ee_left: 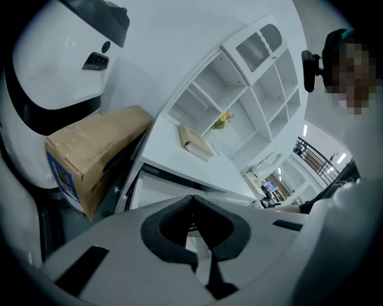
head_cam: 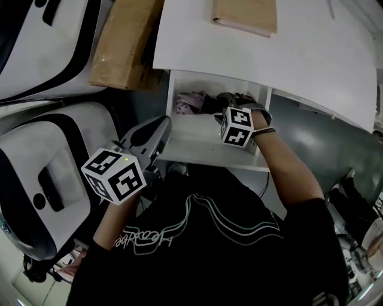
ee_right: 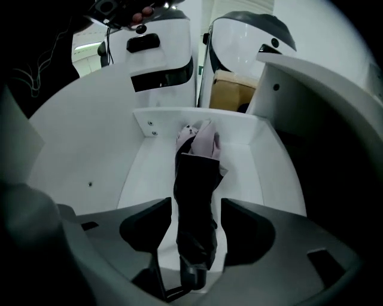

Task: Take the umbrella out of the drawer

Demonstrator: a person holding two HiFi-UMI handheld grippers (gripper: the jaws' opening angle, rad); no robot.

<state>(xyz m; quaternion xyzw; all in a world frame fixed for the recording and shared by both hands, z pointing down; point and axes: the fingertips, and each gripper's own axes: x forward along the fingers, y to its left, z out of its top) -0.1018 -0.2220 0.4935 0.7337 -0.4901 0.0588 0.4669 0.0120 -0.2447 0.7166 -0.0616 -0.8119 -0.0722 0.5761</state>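
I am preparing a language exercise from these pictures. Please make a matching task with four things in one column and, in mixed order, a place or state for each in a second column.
1. umbrella
2. cardboard box
3. book
4. left gripper

A. fingers together, holding nothing
B. on top of the desk
C. in the open drawer, between the open fingers of the right gripper
D. beside the desk

Pairs: 1-C, 2-D, 3-B, 4-A.
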